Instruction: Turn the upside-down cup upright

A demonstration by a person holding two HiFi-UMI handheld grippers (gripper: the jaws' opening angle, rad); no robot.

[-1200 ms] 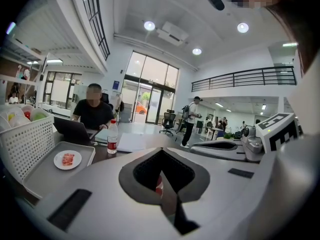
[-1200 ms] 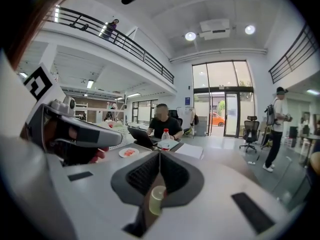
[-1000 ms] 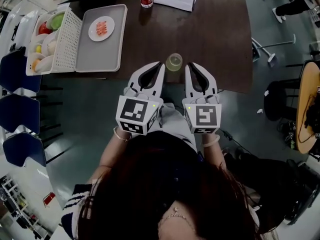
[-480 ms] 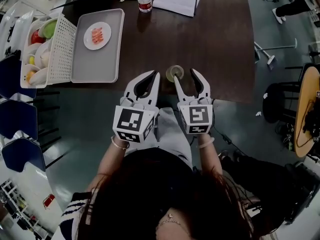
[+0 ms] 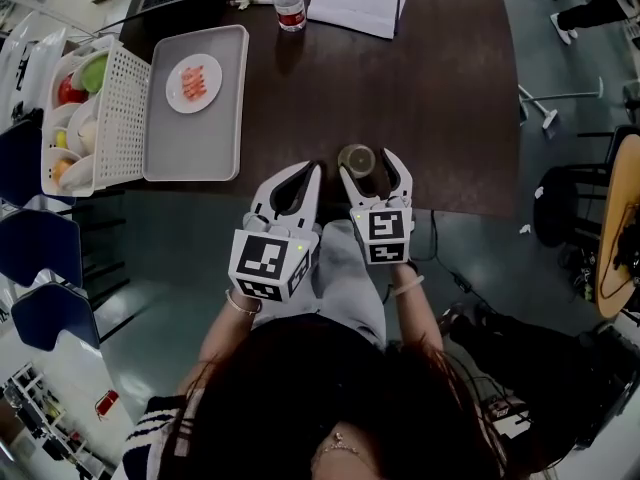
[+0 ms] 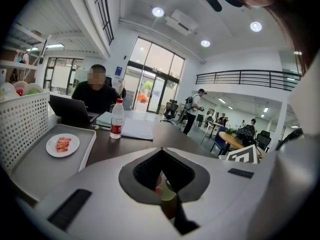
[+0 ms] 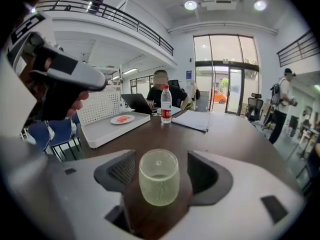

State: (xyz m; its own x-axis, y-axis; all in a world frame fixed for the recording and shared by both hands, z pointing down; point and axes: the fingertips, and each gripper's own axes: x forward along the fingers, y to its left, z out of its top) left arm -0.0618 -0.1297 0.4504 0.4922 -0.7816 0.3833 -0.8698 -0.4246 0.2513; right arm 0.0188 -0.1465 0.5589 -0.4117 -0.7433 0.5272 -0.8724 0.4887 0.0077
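cup (image 7: pixel 159 179) stands by the table's (image 5: pixel 440 98) near edge, between the right gripper's (image 5: pixel 368 165) jaws, which have just been opening (pads clear of it). left gripper (image 5: pixel 314 171), jaws together, sits just beside. open tabletop stretches beyond.

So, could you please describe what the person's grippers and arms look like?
The left gripper and right gripper are white plastic; each claw is two curved fingers with dark inner pads. Behind each sits a cube with black-and-white square markers and a small green light. A thin bracelet circles each wrist, and the left arm's dark sleeve has white stripes.
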